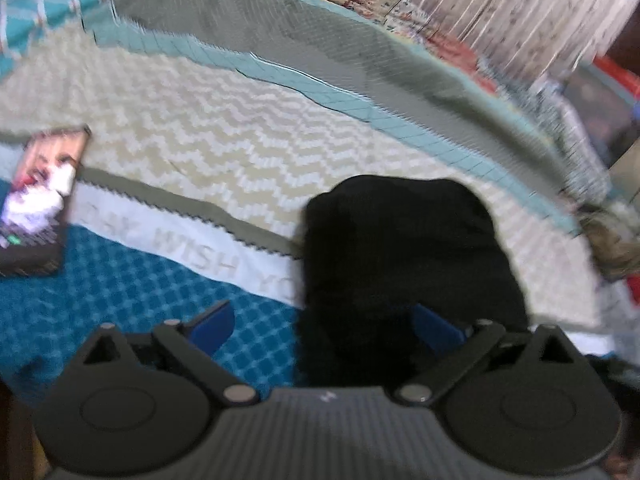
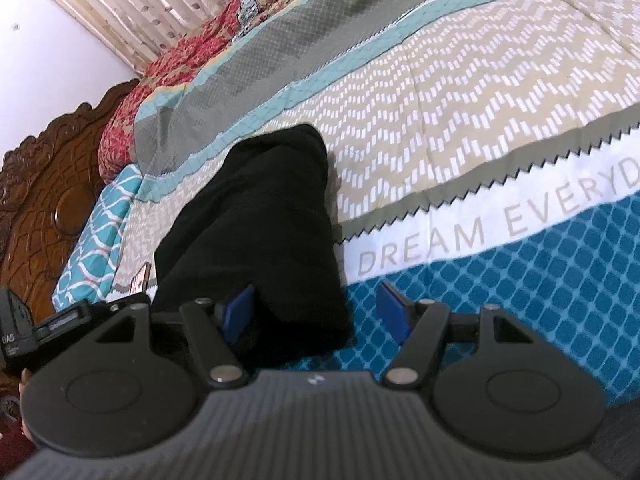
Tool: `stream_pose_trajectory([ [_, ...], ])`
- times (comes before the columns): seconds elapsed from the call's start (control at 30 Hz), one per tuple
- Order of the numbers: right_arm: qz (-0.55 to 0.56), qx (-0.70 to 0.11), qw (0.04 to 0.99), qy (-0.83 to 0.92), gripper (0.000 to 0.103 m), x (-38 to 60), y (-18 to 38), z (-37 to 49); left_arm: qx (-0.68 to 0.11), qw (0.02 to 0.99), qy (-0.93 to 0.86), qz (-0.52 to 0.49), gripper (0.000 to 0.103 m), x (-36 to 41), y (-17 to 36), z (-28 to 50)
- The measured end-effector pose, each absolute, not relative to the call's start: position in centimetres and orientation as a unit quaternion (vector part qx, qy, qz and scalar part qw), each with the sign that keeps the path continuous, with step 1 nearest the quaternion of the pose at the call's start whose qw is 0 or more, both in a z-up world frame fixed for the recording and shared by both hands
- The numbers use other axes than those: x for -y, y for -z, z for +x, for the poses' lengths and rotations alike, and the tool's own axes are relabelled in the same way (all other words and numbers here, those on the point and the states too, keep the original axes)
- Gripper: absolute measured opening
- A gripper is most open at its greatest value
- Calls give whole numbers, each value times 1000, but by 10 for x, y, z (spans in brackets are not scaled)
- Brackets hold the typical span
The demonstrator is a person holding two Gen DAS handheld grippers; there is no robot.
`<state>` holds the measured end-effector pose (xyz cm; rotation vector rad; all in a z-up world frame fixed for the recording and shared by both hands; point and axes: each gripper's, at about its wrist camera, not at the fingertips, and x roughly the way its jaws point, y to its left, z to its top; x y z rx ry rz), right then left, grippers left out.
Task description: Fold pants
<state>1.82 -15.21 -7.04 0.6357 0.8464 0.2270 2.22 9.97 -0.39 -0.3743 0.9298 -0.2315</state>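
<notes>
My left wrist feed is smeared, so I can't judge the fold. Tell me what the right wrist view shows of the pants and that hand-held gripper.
Observer: The black pants lie as one long folded bundle, running from the blue checked band of the bedspread up across its beige zigzag band.
Operator: Report the right hand-held gripper.
Observer: The right hand-held gripper is open. The bundle's near corner sits between its pads, close to one and clear of the other.
Operator: Give me a landmark beyond the pants.
Observer: A carved wooden headboard stands at the left edge of that view.
</notes>
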Motion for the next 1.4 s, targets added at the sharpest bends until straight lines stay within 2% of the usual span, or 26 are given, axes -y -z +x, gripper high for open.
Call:
stream_pose_trajectory([
  [0.13, 314, -390, 860, -102, 71, 164, 64, 27, -450, 852, 137, -229, 103, -103, 10, 29],
  [0.27, 322, -388, 856, -112, 76, 169, 64, 43, -479, 843, 131, -205, 103, -90, 28, 44],
  [0.43, 329, -413, 839, -132, 79, 160, 81, 66, -497, 822, 138, -241, 103, -95, 56, 47],
  [0.5, 346, -418, 827, -144, 87, 160, 89, 75, -489, 822, 141, -256, 102, -97, 61, 44],
  [0.53, 361, -419, 819, -152, 87, 160, 94, 79, -486, 821, 146, -260, 100, -95, 62, 43],
  [0.57, 377, -424, 808, -159, 87, 159, 99, 85, -485, 821, 151, -259, 92, -93, 62, 42],
  [0.6, 396, -433, 792, -168, 87, 155, 106, 91, -485, 819, 163, -262, 62, -89, 62, 41],
  [0.63, 405, -444, 779, -180, 87, 148, 109, 96, -486, 813, 170, -271, 51, -86, 63, 42],
  [0.7, 360, -454, 796, -176, 86, 133, 104, 101, -487, 814, 163, -272, 43, -81, 62, 43],
  [0.73, 336, -454, 806, -173, 78, 128, 99, 101, -484, 815, 164, -274, 40, -80, 59, 44],
  [0.83, 306, -435, 827, -180, 60, 126, 78, 95, -460, 817, 194, -290, 37, -77, 43, 49],
  [0.9, 292, -409, 843, -191, 55, 128, 62, 90, -438, 828, 221, -271, 37, -64, 25, 58],
  [1.17, 240, -259, 924, -148, 53, 163, 5, 102, -375, 857, 295, -196, 37, 2, -23, 149],
  [1.4, 275, -222, 931, -88, 53, 220, 26, 173, -372, 868, 302, -132, 37, 77, -18, 238],
])
